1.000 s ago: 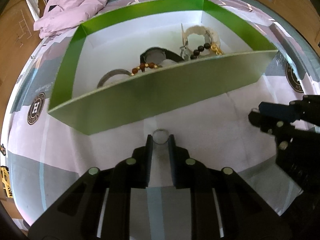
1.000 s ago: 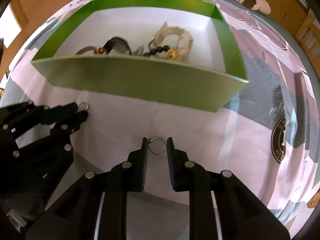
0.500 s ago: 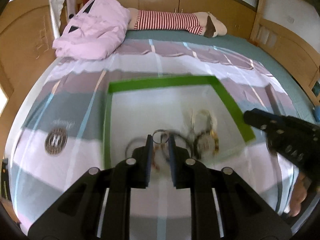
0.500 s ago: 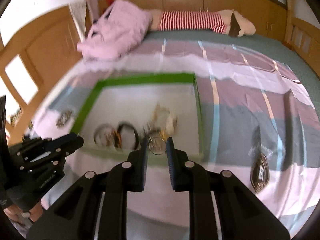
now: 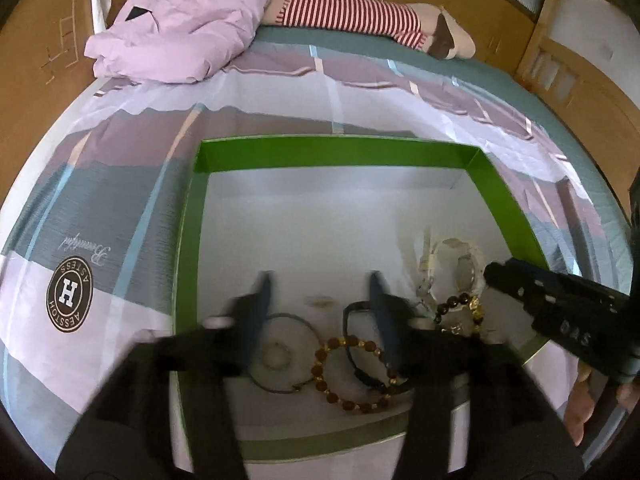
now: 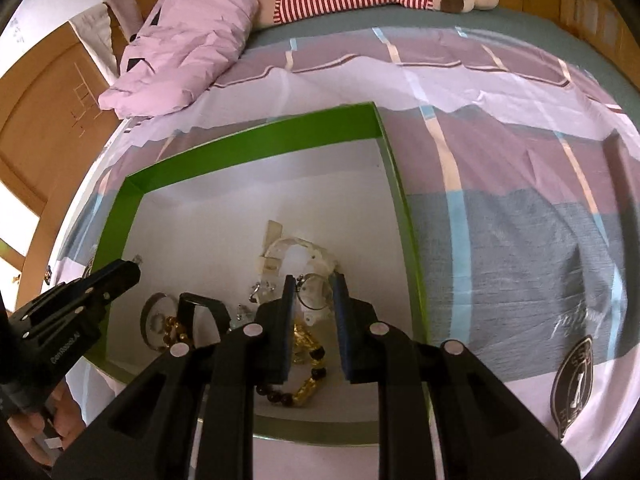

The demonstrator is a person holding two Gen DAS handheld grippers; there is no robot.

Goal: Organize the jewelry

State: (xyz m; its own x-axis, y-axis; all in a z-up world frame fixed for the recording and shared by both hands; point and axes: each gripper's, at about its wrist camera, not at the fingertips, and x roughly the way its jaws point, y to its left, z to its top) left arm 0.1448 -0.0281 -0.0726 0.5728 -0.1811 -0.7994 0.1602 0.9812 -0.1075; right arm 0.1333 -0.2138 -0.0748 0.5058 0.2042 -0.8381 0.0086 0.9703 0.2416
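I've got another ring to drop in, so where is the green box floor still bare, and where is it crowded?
In the green box, the bare white floor runs along the far wall and down the left wall. The near half is crowded: silver bangle, brown bead bracelet, black band, white watch, and dark bead bracelet near the right corner.

A box (image 5: pixel 188 240) sits on the bed (image 5: pixel 120 152), filling the lower middle of the left wrist view. Its contents crowd the near side: a flat ring (image 5: pixel 280 356) at lower left, a beaded bracelet (image 5: pixel 352 372) just right of it and overlapping a band (image 5: pixel 364 344), then a watch (image 5: pixel 460 264) further right (the far half lies bare). A folded quilt (image 5: pixel 180 28) lies at upper left, a plush toy (image 5: pixel 360 12) along the top.
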